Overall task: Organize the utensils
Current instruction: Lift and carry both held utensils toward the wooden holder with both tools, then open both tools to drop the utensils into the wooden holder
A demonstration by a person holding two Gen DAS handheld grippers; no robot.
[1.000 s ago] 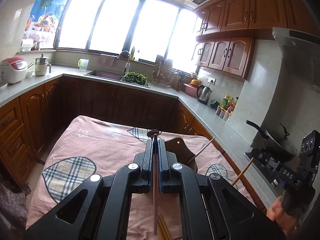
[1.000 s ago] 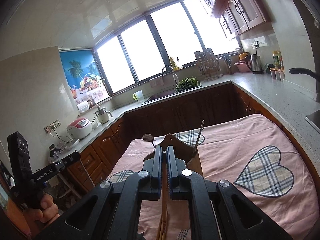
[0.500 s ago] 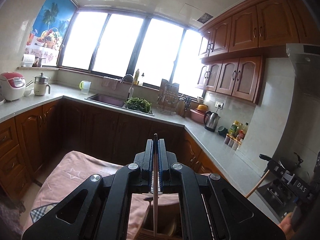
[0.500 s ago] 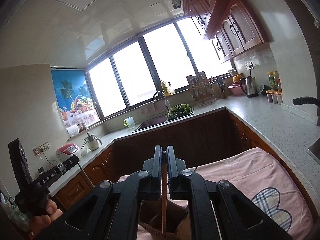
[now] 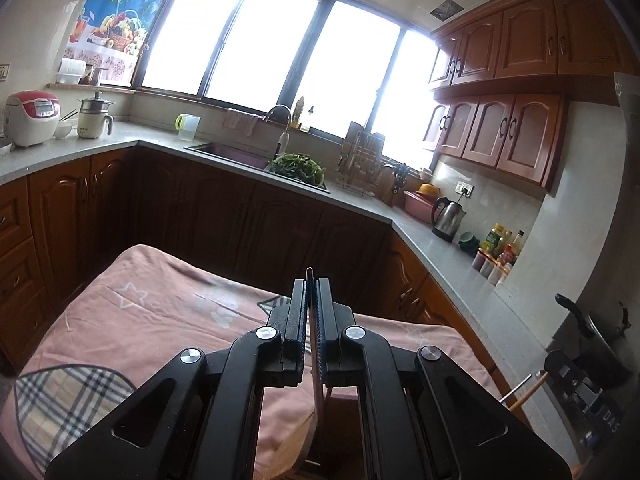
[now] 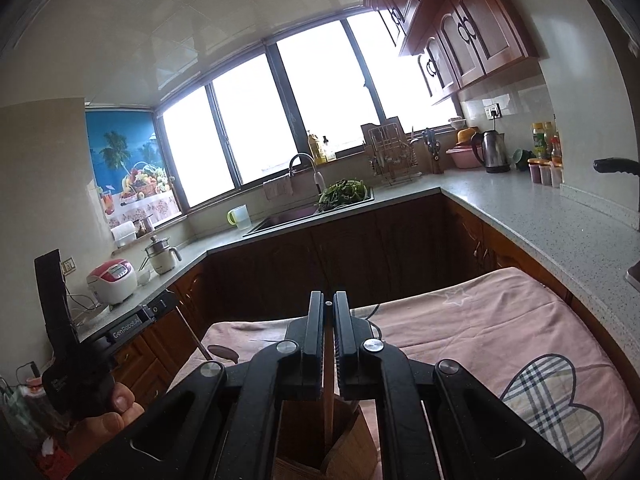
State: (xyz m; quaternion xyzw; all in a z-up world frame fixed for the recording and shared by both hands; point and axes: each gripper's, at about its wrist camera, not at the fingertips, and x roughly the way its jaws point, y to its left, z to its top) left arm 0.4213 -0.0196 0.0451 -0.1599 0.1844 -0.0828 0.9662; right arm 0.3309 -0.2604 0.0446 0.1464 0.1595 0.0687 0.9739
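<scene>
My left gripper [image 5: 311, 286] is shut on a thin dark chopstick [image 5: 316, 376] that runs down between the jaws into a brown wooden utensil holder [image 5: 316, 444] on the pink tablecloth. My right gripper [image 6: 328, 304] is shut on a light wooden chopstick [image 6: 329, 404] whose lower end stands inside the same holder [image 6: 348, 440]. The other gripper shows at the edge of each view: the right one in the left wrist view [image 5: 580, 392], the left one in the right wrist view [image 6: 72, 360]. A dark spoon head [image 6: 222, 352] pokes up left of the holder.
The table carries a pink cloth with plaid hearts [image 6: 500, 340]. Dark wood cabinets and a grey counter [image 5: 360, 200] ring the table, with a sink, greens, a kettle [image 5: 448, 216], a rice cooker [image 5: 30, 122] and a stove with a pan [image 5: 592, 340] at the right.
Both grippers tilted back down from looking at the windows and ceiling; the table and holder have come back into view. Each stays shut on its chopstick, now lowered into the holder.
</scene>
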